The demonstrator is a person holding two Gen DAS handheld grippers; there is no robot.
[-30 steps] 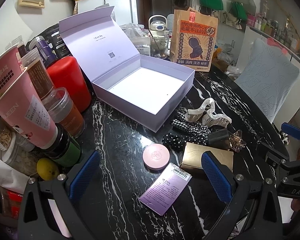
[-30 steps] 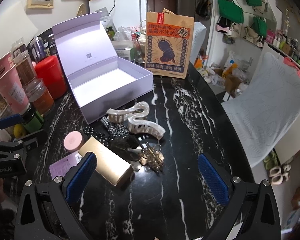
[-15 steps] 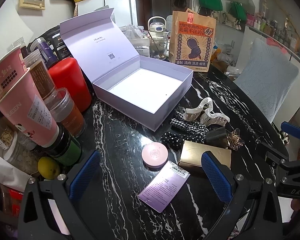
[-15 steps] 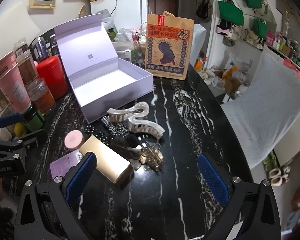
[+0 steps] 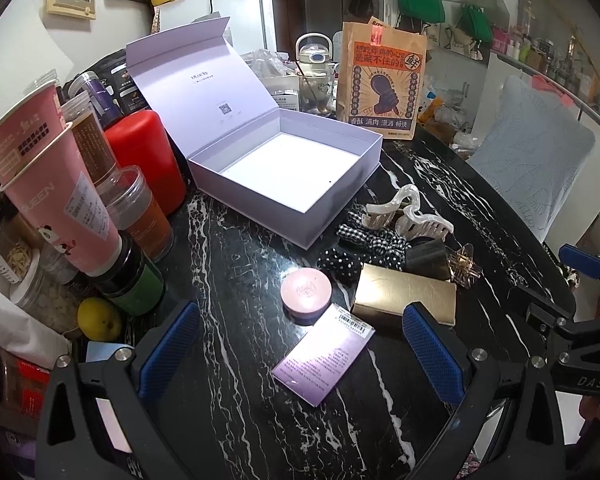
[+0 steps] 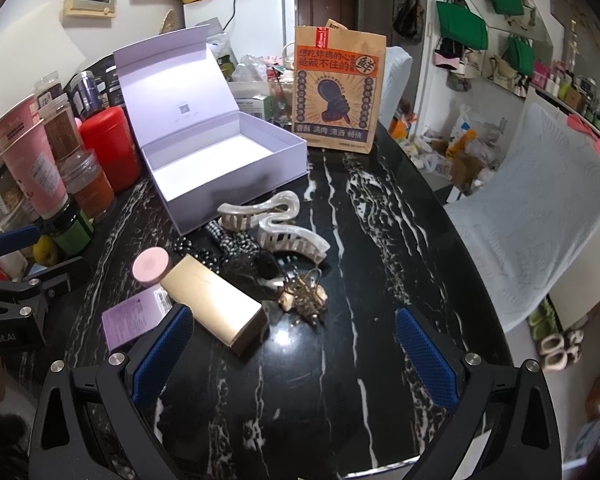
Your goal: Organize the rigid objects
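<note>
Nothing on the worktop (image 5: pixel 236 320) moves since a second ago; only our two views creep a little closer to the pile. So no thing is packed yet, and we think the job is just starting.

Our left tool (image 5: pixel 298 350) is spread wide and holds nothing. Our right tool (image 6: pixel 294 350) is spread wide and holds nothing too.

In the left view, the open purple box (image 5: pixel 288 176) sits at 12 o'clock, made of smooth card, square, and bare inside. The round pink tin (image 5: pixel 306 291) is in the middle. A flat purple card pack (image 5: pixel 322 356) lies just below it, touching it. The shiny gold box (image 5: pixel 406 294) sits at 3 o'clock, long with sharp corners. Behind it are two curvy, pearly hair claws (image 5: pixel 404 216), soft spotty cloth bows (image 5: pixel 360 248) and a small gold clip (image 5: pixel 466 260).

We think the hard things go into the purple box.
</note>
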